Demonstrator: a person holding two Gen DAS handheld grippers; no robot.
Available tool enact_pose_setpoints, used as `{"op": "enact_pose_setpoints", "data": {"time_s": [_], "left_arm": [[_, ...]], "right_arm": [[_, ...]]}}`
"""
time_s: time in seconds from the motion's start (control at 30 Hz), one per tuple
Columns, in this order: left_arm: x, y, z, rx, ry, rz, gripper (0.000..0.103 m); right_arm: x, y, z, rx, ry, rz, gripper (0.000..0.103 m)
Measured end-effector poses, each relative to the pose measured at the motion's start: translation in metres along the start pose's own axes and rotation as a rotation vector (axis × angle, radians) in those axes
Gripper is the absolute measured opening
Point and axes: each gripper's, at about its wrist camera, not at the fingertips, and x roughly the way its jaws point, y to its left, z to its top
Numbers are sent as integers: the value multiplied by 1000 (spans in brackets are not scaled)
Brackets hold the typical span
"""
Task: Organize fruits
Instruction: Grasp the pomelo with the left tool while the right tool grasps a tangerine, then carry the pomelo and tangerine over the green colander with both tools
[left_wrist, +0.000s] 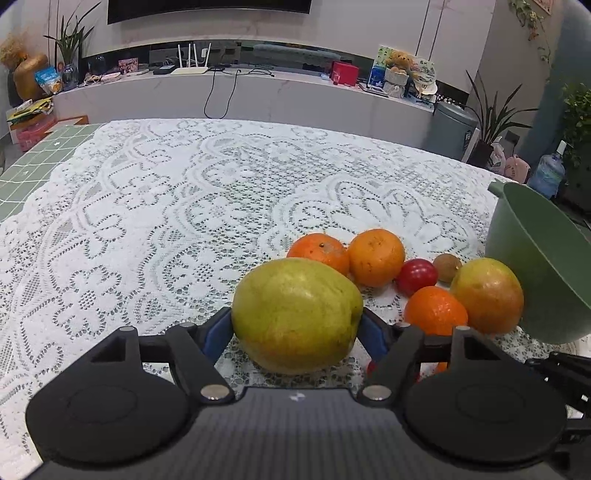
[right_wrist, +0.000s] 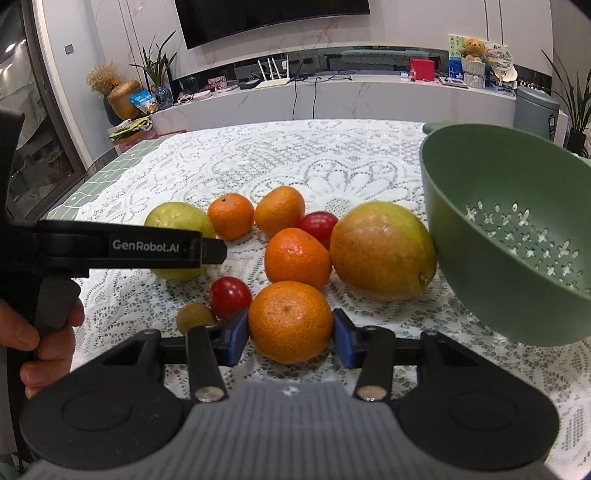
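On the lace cloth (left_wrist: 155, 192), beside the colander (right_wrist: 517, 229): left gripper (left_wrist: 295, 325) clamped on pear (left_wrist: 295, 314), right gripper (right_wrist: 290, 328) on tangerine (right_wrist: 290, 321). Pear likely heavy, smooth, slip-prone: grip widest girth. Tangerine probably soft: squeeze lightly.

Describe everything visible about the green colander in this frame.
The green colander looks like matte plastic, with a smooth rim and cross-shaped drain holes in its base. It is tipped on its side on the lace tablecloth, opening facing the fruit pile, and holds nothing. The large reddish-green fruit sits against its rim. Neither tool touches it.
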Motion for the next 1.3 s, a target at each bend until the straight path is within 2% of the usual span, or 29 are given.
{"op": "enact_pose_setpoints", "data": {"time_s": [0.43,0.63,0.8,1.0,1.13,1.3], "left_arm": [[-54,-26,5,68,-40,-40,83],[-79,-62,21,110,-44,-121,83],[-83,-101,39,164,-24,-207,83],[-70,-151,61,251,8,-287,83],[-53,-181,73,315,45,-308,83],[-25,-208,82,345,135,-350,83]], "right_arm": [[-57,-2,7,-36,-84,-31,45],[-99,-26,17,-13,-151,-119,45],[-125,-57,31,-3,-181,-193,45],[-128,-98,46,-5,-135,-251,45],[-120,-126,51,6,-80,-256,45],[-102,-148,57,-18,1,-246,45]]}}
